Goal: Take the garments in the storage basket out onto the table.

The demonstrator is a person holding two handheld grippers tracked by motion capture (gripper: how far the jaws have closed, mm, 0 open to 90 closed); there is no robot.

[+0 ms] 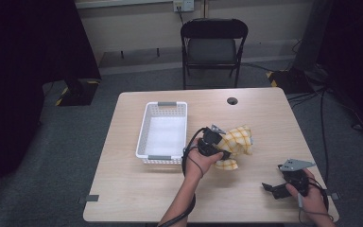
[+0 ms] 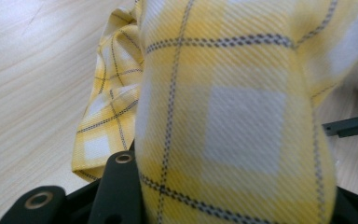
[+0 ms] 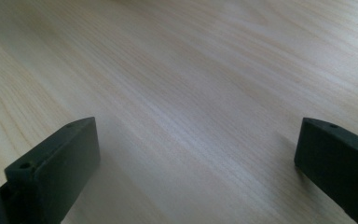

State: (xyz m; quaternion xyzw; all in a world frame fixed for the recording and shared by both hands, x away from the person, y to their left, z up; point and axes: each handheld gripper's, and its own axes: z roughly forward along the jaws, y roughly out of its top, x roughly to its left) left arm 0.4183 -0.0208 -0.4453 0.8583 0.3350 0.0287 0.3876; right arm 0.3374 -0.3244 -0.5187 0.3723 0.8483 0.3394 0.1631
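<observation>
High view: crumpled yellow checked cloth [image 1: 236, 144].

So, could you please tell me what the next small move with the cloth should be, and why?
Probably carry the cloth left over the basket: the left gripper is shut on it, and the white basket beside it looks empty.

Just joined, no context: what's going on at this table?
A person works with a handheld gripper in each hand. The left gripper is shut on a yellow checked cloth, bunched up just right of a white basket that has nothing in it. The right gripper rests near the table's front right corner, jaws open over bare wood, holding nothing. The cloth is not in the basket yet.
</observation>
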